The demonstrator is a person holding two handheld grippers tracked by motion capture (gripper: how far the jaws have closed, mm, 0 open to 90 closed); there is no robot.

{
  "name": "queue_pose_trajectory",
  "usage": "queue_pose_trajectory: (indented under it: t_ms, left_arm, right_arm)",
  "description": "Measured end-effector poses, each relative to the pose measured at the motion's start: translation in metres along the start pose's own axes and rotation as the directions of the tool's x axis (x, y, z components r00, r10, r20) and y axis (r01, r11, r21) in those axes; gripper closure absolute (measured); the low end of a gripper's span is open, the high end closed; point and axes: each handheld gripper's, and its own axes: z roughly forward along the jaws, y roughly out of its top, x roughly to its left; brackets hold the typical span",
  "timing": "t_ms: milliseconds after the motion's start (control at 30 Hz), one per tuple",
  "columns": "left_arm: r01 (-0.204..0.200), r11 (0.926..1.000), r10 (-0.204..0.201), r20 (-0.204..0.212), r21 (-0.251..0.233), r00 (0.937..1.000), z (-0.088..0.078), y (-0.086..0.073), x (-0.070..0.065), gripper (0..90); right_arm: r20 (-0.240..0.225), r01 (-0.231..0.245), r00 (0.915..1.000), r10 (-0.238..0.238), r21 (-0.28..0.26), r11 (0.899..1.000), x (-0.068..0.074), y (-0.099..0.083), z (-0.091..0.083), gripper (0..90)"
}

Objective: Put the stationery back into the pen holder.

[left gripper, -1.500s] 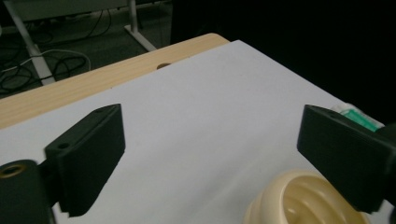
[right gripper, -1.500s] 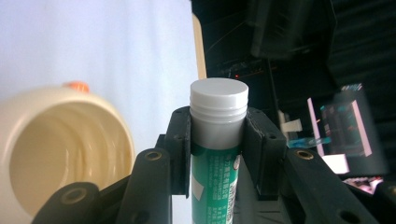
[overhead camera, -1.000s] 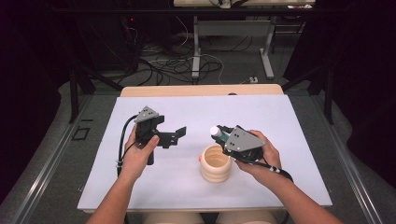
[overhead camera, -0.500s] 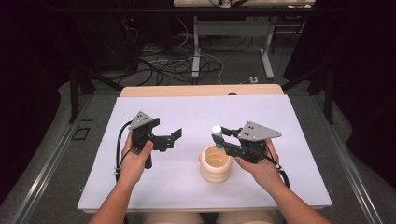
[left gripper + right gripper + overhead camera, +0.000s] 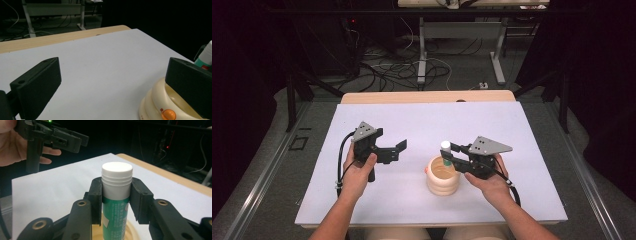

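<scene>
The right tool pinches a green glue stick upright just above the cream holder on the desk, while the left tool, well apart from the holder, stands spread and empty.

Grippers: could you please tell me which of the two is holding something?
The right gripper: its fingers clamp a green glue stick above the cream holder; the left gripper is open.

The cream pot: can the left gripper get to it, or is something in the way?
Probably yes. The left gripper is open, with bare white table between it and the cream pot. But the right gripper holds a glue stick over the pot's mouth, so only the pot's side looks free.
</scene>
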Motion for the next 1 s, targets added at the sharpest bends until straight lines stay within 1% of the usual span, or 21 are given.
queue_pose_trajectory:
  t_ms: [33,133,167,200,233,267,300,367,400,433,467,567,633,667,700,733,767,867,900,933,1000]
  left_arm:
    - [-0.004,1.0,0.004,0.001,0.002,1.0,0.001,-0.001,0.0,0.1]
    - [-0.008,0.9999,0.008,0.002,0.01,1.0,0.002,-0.002,-0.001,0.1]
    - [-0.008,0.9999,0.008,0.001,0.008,1.0,0.002,-0.002,-0.001,0.1]
    - [-0.005,0.9999,0.005,0.003,0.01,1.0,0.002,-0.003,-0.001,0.1]
    - [-0.004,0.9999,0.004,0.002,0.012,1.0,0.001,-0.003,-0.001,0.1]
    - [-0.006,0.9999,0.006,0.003,0.012,1.0,0.001,-0.003,-0.001,0.1]
    - [-0.007,0.9999,0.007,0.003,0.013,1.0,0.001,-0.003,-0.001,0.1]
    - [-0.005,0.9999,0.005,0.004,0.01,1.0,0.001,-0.003,-0.001,0.1]
    - [-0.005,0.9999,0.005,0.005,0.009,1.0,0.001,-0.003,-0.001,0.1]
    - [-0.005,1.0,0.005,0.004,0.008,1.0,0.001,-0.003,-0.001,0.1]
    - [-0.005,1.0,0.005,0.004,0.007,1.0,0.001,-0.003,-0.001,0.1]
    - [-0.006,1.0,0.006,0.004,0.005,1.0,0.001,-0.003,0.0,0.1]
    - [-0.007,1.0,0.007,0.002,0.006,1.0,0.001,-0.003,0.001,0.1]
    - [-0.007,1.0,0.007,0.002,0.005,1.0,0.0,-0.003,0.001,0.1]
    - [-0.005,1.0,0.005,0.0,0.006,1.0,0.0,-0.003,0.002,0.1]
    - [-0.004,1.0,0.004,-0.001,0.007,1.0,0.0,-0.003,0.002,0.1]
    - [-0.004,1.0,0.004,-0.001,0.007,1.0,0.0,-0.003,0.003,0.1]
    - [0.0,1.0,0.0,-0.003,0.002,1.0,-0.001,-0.003,0.004,0.1]
    - [0.003,1.0,-0.003,-0.003,0.002,1.0,-0.002,-0.003,0.004,0.2]
    - [0.005,1.0,-0.005,-0.004,0.0,1.0,-0.002,-0.003,0.004,0.1]
    - [0.0,1.0,0.0,-0.006,-0.001,1.0,-0.002,-0.002,0.005,0.1]
  right_arm:
    - [-0.005,-0.008,1.0,0.008,0.003,1.0,0.0,-0.002,0.001,65.0]
    - [-0.018,-0.009,0.9998,0.009,0.009,1.0,0.002,-0.007,0.004,65.0]
    - [-0.026,-0.012,0.9996,0.013,0.024,1.0,0.002,-0.008,0.004,65.0]
    - [-0.029,-0.015,0.9995,0.016,0.027,1.0,0.002,-0.009,0.004,65.0]
    - [-0.028,-0.015,0.9995,0.016,0.018,1.0,0.003,-0.01,0.005,65.0]
    - [-0.036,-0.017,0.9992,0.018,0.026,1.0,0.003,-0.012,0.005,65.0]
    - [-0.034,-0.017,0.9993,0.018,0.03,0.999,0.003,-0.013,0.005,65.0]
    - [-0.04,-0.008,0.9992,0.01,0.038,0.999,0.003,-0.016,0.006,65.0]
    - [-0.042,-0.012,0.999,0.014,0.053,0.999,0.004,-0.017,0.006,64.9]
    - [-0.041,-0.013,0.999,0.015,0.049,0.999,0.004,-0.018,0.007,64.9]
    - [-0.043,-0.013,0.9989,0.016,0.062,0.998,0.004,-0.019,0.006,64.9]
    - [-0.045,-0.005,0.9989,0.008,0.071,0.997,0.004,-0.022,0.008,64.9]
    - [-0.05,-0.01,0.9986,0.014,0.078,0.997,0.005,-0.024,0.009,64.8]
    - [-0.053,-0.002,0.9986,0.007,0.083,0.997,0.005,-0.026,0.01,64.8]
    - [-0.059,-0.005,0.9982,0.01,0.095,0.995,0.007,-0.029,0.011,64.8]
    - [-0.059,-0.005,0.9982,0.01,0.095,0.995,0.007,-0.029,0.011,64.8]
    - [-0.064,0.002,0.9979,0.005,0.106,0.994,0.007,-0.03,0.012,64.8]
    - [-0.069,-0.004,0.9975,0.012,0.111,0.994,0.008,-0.032,0.014,64.8]
    - [-0.071,0.002,0.9975,0.006,0.109,0.994,0.008,-0.032,0.014,64.7]
    - [-0.071,0.009,0.9975,0.0,0.121,0.993,0.008,-0.032,0.014,64.8]
    - [-0.068,0.014,0.9977,-0.006,0.12,0.993,0.009,-0.032,0.014,64.7]
